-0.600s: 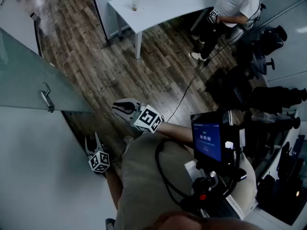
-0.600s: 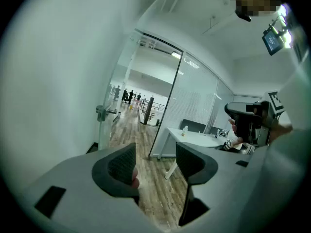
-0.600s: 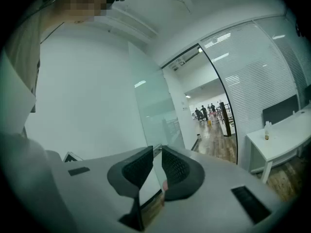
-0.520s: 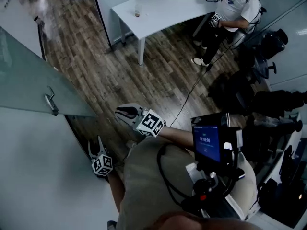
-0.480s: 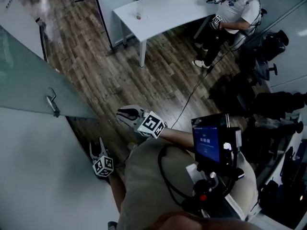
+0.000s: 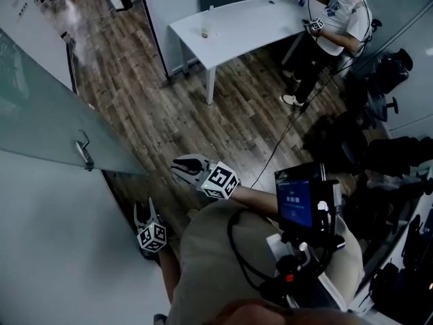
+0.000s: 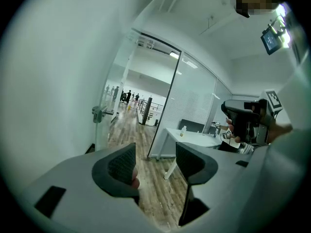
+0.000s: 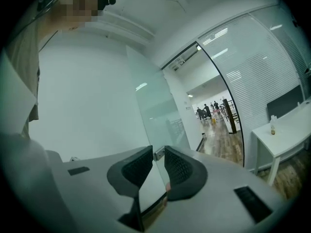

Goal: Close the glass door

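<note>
Holding both grippers clear of the glass door (image 6: 40, 107), which stands open. My left gripper (image 6: 144, 210) has jaws wide apart and empty, and my right gripper (image 6: 180, 166) is narrowly parted and empty. Both sit below the door's handle (image 6: 84, 153).

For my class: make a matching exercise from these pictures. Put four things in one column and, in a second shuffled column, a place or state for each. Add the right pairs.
Things
1. glass door
2. bottle
3. left gripper
4. seated person

Places or states
A. jaws apart, nothing between them
B. standing on the white table
C. at the end of that table, top right of the head view
D. swung open

Pairs: 1-D, 2-B, 3-A, 4-C
</note>
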Tool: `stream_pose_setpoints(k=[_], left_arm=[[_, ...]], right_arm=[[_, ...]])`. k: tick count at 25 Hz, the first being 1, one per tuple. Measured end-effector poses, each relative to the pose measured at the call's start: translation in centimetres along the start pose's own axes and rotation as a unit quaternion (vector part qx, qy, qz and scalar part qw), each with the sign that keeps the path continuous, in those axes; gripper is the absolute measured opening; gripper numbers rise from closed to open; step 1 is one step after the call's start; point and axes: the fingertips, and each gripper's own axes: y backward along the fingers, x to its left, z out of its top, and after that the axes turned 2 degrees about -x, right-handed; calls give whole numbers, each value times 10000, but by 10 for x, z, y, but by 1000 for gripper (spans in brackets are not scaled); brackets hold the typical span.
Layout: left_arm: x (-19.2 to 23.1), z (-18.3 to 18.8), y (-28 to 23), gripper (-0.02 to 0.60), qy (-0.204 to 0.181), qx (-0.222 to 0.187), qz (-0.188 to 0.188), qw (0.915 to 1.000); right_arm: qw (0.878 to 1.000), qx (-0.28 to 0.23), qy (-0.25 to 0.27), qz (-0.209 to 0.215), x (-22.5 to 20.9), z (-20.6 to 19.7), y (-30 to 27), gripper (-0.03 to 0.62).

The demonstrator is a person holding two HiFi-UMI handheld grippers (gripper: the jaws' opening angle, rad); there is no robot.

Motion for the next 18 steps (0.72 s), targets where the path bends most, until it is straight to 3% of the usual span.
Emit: stream_pose_setpoints(k=[18], left_arm=[[-7,11,-16,268,-177,-58,274,9994]], right_arm=[[9996,-132,107,-221,-39,2,33,67]])
